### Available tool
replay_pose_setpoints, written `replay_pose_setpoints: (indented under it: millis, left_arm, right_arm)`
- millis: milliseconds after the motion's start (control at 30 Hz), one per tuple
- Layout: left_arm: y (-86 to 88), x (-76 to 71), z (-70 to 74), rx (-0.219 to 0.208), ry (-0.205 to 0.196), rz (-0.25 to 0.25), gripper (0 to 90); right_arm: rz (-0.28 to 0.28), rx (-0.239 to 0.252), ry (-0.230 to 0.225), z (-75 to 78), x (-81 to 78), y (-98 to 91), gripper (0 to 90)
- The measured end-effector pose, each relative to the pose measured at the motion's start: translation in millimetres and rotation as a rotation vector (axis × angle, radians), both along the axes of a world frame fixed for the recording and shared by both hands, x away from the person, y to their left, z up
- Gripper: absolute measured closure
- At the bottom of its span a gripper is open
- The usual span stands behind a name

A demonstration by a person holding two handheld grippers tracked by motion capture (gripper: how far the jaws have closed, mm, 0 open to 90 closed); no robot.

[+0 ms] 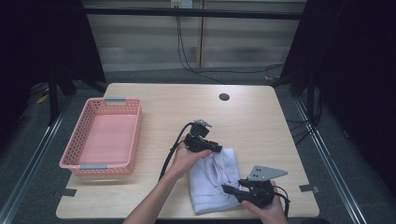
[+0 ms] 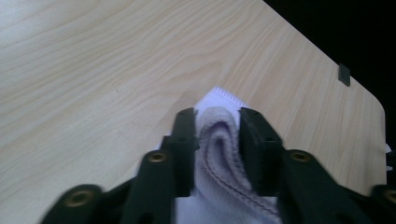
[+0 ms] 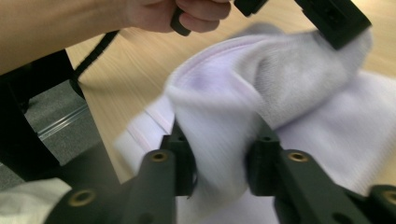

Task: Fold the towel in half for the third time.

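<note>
A pale lilac towel (image 1: pixel 212 184) lies folded near the table's front edge, right of centre. My left gripper (image 1: pixel 218 149) is at the towel's far left corner, pointing right. A soft, rounded fold of the towel (image 2: pixel 219 154) sits between its parted jaws (image 2: pixel 217 126) and looks loose, not squeezed. My right gripper (image 1: pixel 227 189) reaches in from the right at the towel's near side. Blurred cloth (image 3: pixel 224 107) bulges up between its parted jaws (image 3: pixel 219 144). In the right gripper view the towel rises toward the left gripper (image 3: pixel 334 21) at the top right.
A pink plastic basket (image 1: pixel 135 135) stands on the left of the wooden table (image 1: pixel 252 121). A round cable hole (image 1: pixel 224 97) is at the back. Tape marks (image 1: pixel 308 188) sit at the front corners. The table's right edge is close to the towel.
</note>
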State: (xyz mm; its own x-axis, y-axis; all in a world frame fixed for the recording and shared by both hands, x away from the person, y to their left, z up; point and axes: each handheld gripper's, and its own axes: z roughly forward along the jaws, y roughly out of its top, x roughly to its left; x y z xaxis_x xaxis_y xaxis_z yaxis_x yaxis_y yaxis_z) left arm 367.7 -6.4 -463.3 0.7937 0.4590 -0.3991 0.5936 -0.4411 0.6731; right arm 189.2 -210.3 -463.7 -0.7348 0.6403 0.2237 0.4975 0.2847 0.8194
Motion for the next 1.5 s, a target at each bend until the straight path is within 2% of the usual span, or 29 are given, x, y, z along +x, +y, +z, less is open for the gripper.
replay_pose_setpoints:
  millis: [67,100,167,200,233,267,333,400,500,533,600,633,667,733,767,833,867,900,933,1000,1067,1100,1167,1200,1233,1267,1367,1433,1500]
  left_arm:
    - [0.5,-1.1,1.9,-0.043,-0.014,0.009,53.9]
    - [3.2,-2.3,5.5,-0.067,-0.032,0.005,50.1]
    - [11.6,-6.6,15.2,-0.091,-0.078,0.041,44.0]
    - [17.2,-8.6,20.1,-0.102,-0.092,0.048,42.7]
    - [24.6,-11.5,25.7,-0.095,-0.119,0.056,42.6]
    - [29.4,-14.0,28.6,-0.087,-0.125,0.061,42.7]
    - [43.9,-24.6,33.0,-0.066,-0.144,0.044,49.9]
    - [55.5,-39.4,31.9,-0.052,-0.136,0.007,57.8]
    - [65.0,-69.1,19.1,-0.002,-0.122,-0.086,64.3]
    - [66.7,-78.7,13.5,0.013,-0.114,-0.115,64.4]
    - [67.7,-93.2,5.6,0.023,-0.101,-0.135,62.2]
    - [66.8,-102.9,-0.3,0.03,-0.085,-0.166,61.1]
    - [66.2,-108.0,-2.2,0.048,-0.089,-0.176,59.7]
    - [65.6,-117.7,-8.8,0.077,-0.098,-0.184,55.9]
    - [66.5,-120.8,-12.4,0.075,-0.105,-0.18,54.3]
    - [68.8,-123.4,-17.8,0.07,-0.121,-0.179,53.0]
    - [69.9,-123.1,-17.9,0.08,-0.116,-0.183,53.0]
    - [69.6,-122.1,-18.5,0.074,-0.111,-0.184,53.1]
    - [68.8,-122.1,-19.3,0.073,-0.108,-0.181,53.2]
    - [68.3,-121.8,-19.9,0.079,-0.113,-0.186,53.5]
    - [68.2,-121.5,-20.7,0.077,-0.123,-0.192,53.8]
    - [68.7,-121.1,-20.5,0.083,-0.122,-0.193,54.1]
    - [69.5,-120.3,-21.1,0.092,-0.134,-0.2,55.3]
    - [69.5,-120.5,-21.4,0.095,-0.145,-0.205,56.2]
    - [69.1,-121.0,-22.1,0.096,-0.162,-0.213,56.5]
    - [69.0,-120.4,-22.3,0.097,-0.169,-0.218,56.7]
    - [72.1,-114.0,-23.1,0.085,-0.14,-0.219,59.7]
    - [74.7,-110.1,-23.7,0.064,-0.117,-0.219,61.3]
    - [76.0,-111.4,-22.1,0.049,-0.105,-0.22,58.1]
  right_arm:
    - [-0.016,-0.014,0.017,-2.9,-4.2,-9.4,52.9]
    - [-0.017,-0.019,0.034,-3.2,-6.5,-13.5,46.3]
    - [-0.028,-0.018,0.047,-1.0,-11.0,-21.8,41.2]
    - [-0.024,-0.015,0.042,1.4,-12.0,-25.4,37.9]
    - [-0.033,-0.015,0.039,5.2,-11.8,-28.5,36.1]
    - [-0.054,-0.006,0.028,10.9,-9.2,-32.1,35.7]
    - [-0.074,0.011,0.004,19.7,-1.5,-35.7,34.5]
    - [-0.092,0.019,-0.014,28.5,12.6,-36.5,35.7]
    - [-0.118,-0.041,-0.036,31.8,47.2,-30.7,42.1]
    - [-0.115,-0.048,-0.016,30.5,62.4,-28.2,42.9]
    - [-0.138,-0.063,-0.018,27.9,88.4,-21.1,43.5]
    - [-0.136,-0.087,-0.012,26.6,97.8,-17.2,43.2]
    - [-0.155,-0.113,0.001,22.1,114.6,-10.4,42.5]
    - [-0.142,-0.101,0.073,14.3,130.0,-4.8,42.0]
    - [-0.158,-0.133,0.075,9.3,134.4,-1.3,43.7]
    - [-0.162,-0.19,0.102,-1.9,139.5,2.7,44.7]
    - [-0.169,-0.191,0.116,-6.9,139.8,1.9,56.1]
    - [-0.152,-0.187,0.111,-11.4,139.4,0.0,61.0]
    - [-0.163,-0.208,0.115,-14.7,138.5,-1.7,61.4]
    - [-0.177,-0.179,0.134,-19.8,137.3,-8.2,70.8]
    - [-0.182,-0.171,0.113,-20.6,136.3,-14.3,82.0]
    - [-0.189,-0.145,0.096,-19.6,136.7,-18.0,83.4]
    - [-0.205,-0.111,0.071,-16.7,137.8,-23.3,85.1]
    - [-0.219,-0.113,0.048,-15.3,138.0,-25.8,85.5]
    - [-0.212,-0.112,0.056,-15.9,139.0,-27.1,85.6]
    - [-0.219,-0.143,0.049,-17.8,138.5,-27.0,85.6]
    - [-0.194,-0.18,0.076,-27.8,137.7,-27.5,84.8]
    - [-0.182,-0.154,0.093,-29.0,137.7,-31.7,81.9]
    - [-0.181,-0.155,0.101,-28.4,136.6,-34.3,71.3]
